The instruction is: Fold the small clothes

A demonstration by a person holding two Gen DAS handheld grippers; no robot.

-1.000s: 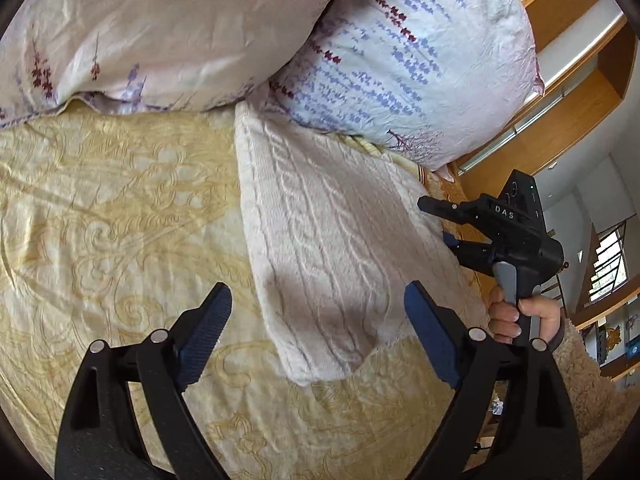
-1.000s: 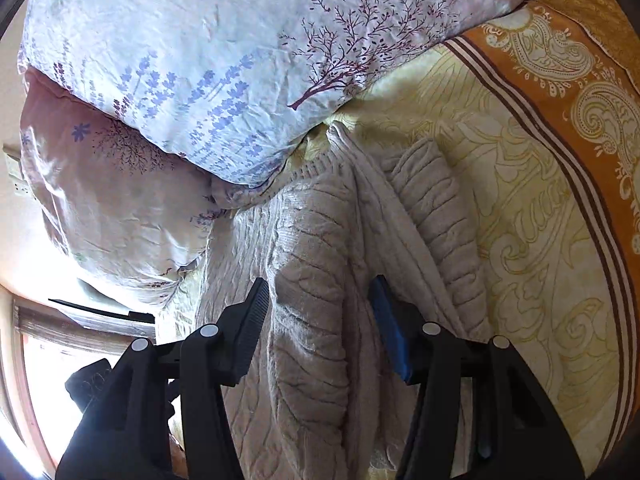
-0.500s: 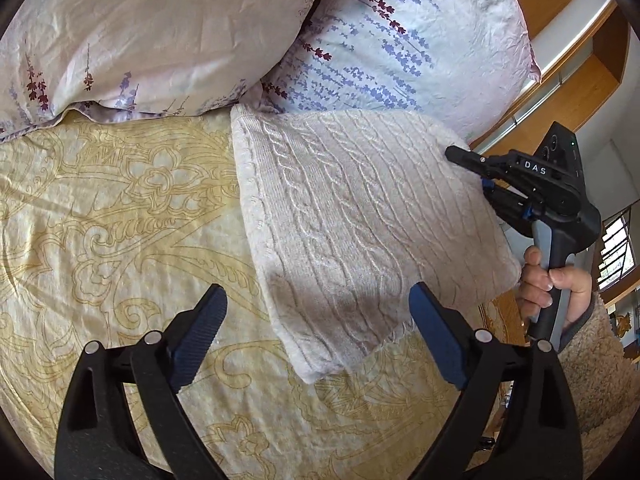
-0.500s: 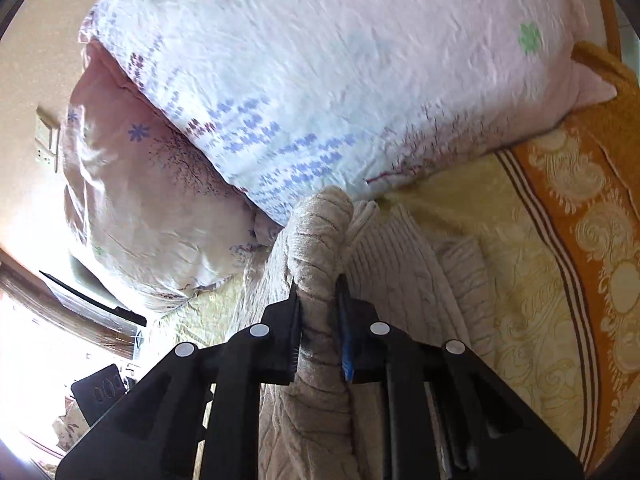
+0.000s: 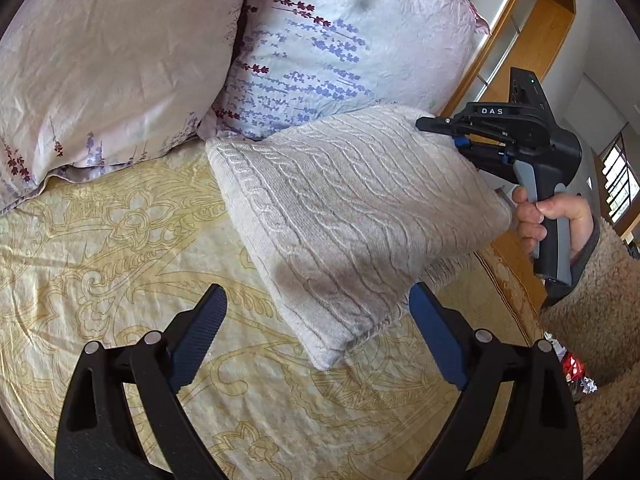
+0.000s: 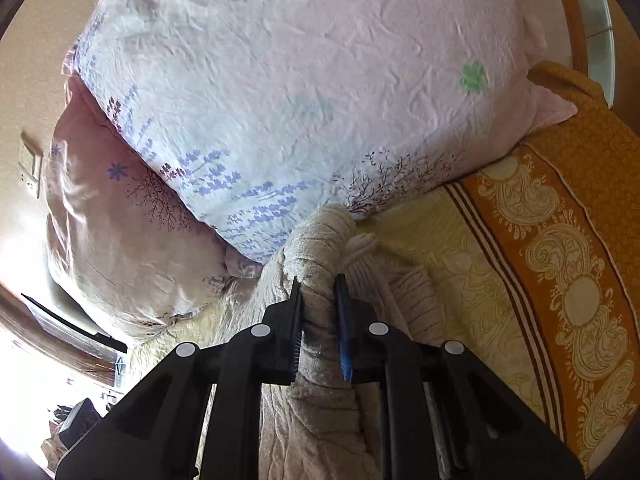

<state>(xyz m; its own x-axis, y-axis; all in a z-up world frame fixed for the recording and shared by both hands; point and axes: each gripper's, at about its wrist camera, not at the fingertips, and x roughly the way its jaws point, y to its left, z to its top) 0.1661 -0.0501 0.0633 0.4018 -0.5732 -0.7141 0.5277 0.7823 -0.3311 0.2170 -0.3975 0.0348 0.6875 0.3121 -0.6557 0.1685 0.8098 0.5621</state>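
Note:
A cream cable-knit sweater (image 5: 344, 216), folded into a thick slab, lies on the yellow patterned bedspread (image 5: 100, 264) against the pillows. My right gripper (image 6: 320, 292) is shut on the sweater's right edge (image 6: 320, 248) and lifts that side, so the slab tilts; it also shows in the left wrist view (image 5: 452, 132), held by a hand. My left gripper (image 5: 316, 312) is open and empty, its jaws wide apart just in front of the sweater's near corner, above the bedspread.
Two floral pillows (image 5: 352, 44) (image 5: 108, 60) lean at the head of the bed behind the sweater. An orange patterned border (image 6: 560, 280) runs along the bed's right side. A wooden headboard shelf (image 5: 520, 40) stands beyond.
My right gripper has closed on the sweater's right edge and raised it, tilting the folded slab up toward the pillow. My left gripper stays open and has drawn back a little.

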